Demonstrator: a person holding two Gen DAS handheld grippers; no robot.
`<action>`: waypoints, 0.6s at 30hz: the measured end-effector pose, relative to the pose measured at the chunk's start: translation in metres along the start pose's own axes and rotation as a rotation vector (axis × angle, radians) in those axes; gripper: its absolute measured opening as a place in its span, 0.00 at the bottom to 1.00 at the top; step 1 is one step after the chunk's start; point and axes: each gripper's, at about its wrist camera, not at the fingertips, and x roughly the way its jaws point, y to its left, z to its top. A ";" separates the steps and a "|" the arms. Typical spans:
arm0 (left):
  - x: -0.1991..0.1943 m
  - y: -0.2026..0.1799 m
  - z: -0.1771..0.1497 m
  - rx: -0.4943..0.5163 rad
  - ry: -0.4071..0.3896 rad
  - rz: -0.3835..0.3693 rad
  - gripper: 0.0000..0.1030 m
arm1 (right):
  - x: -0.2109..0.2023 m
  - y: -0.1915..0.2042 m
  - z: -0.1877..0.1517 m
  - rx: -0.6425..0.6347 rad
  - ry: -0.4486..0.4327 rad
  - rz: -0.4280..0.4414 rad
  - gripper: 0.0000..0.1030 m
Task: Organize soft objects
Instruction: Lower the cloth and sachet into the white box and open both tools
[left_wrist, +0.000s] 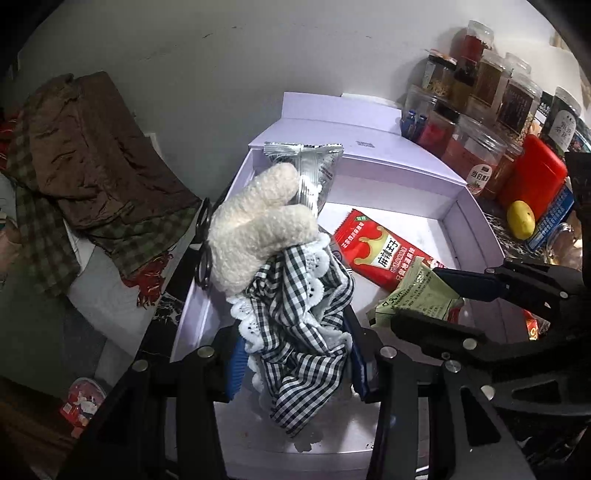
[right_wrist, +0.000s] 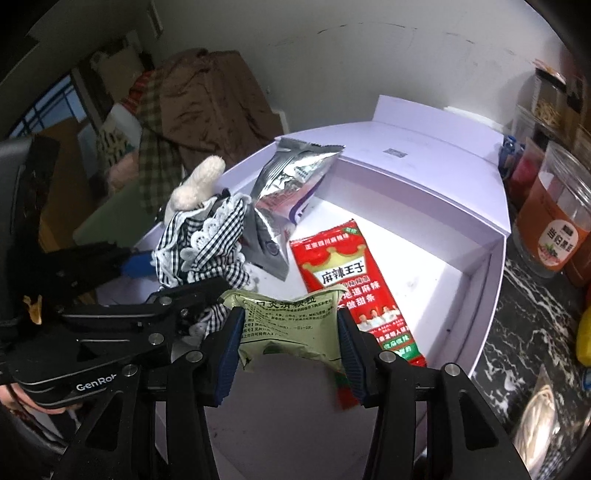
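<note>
My left gripper is shut on a soft toy with cream fuzzy ears and a black-and-white checked, lace-edged dress, held over the left part of a white open box. My right gripper is shut on a pale green packet, just above the box floor; it shows from the side in the left wrist view as the right gripper. Inside the box lie a red snack packet and a silver foil bag. The left gripper and toy appear left in the right wrist view.
Several clear jars with spices, a red case and a yellow lemon crowd the dark marble counter right of the box. Brown and checked clothes are piled at the left. A small red-lidded cup lies below left.
</note>
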 end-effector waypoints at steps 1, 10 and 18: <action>0.000 0.000 0.000 0.000 0.002 0.003 0.44 | 0.001 0.000 0.000 -0.002 0.007 -0.002 0.48; 0.003 -0.001 0.004 -0.002 0.043 0.034 0.47 | -0.002 0.002 0.001 -0.004 0.027 -0.033 0.49; -0.012 -0.008 0.007 -0.015 0.043 0.083 0.58 | -0.021 -0.005 0.001 0.031 0.014 -0.053 0.61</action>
